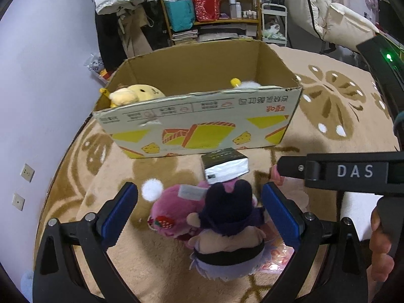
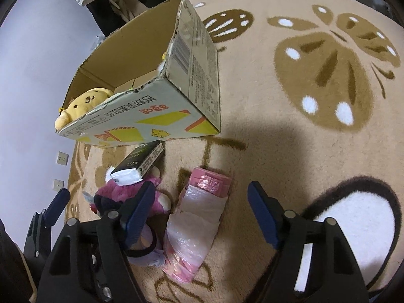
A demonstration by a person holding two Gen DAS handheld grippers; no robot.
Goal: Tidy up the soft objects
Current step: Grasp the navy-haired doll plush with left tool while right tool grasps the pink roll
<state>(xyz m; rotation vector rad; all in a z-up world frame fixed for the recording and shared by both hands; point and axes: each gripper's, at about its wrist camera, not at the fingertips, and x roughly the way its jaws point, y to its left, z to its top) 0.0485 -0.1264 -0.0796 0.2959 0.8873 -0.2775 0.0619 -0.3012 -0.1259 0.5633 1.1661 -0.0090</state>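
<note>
My left gripper (image 1: 199, 209) spread wide, fingers flanking dark-haired doll (image 1: 227, 227) lying against pink plush (image 1: 169, 214) on rug (image 1: 328, 116); no contact. Small black-silver carton (image 1: 224, 166) rests on plush. Yellow plush (image 1: 133, 93) inside cardboard box (image 1: 197, 126). My right gripper (image 2: 202, 214) wide, above pink plastic-wrapped pack (image 2: 199, 217).

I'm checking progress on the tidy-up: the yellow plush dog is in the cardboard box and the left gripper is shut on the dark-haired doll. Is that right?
Not quite. The yellow plush dog is in the cardboard box, but the left gripper is open: its jaws stand on either side of the dark-haired doll without touching it, as the left wrist view shows.
</note>
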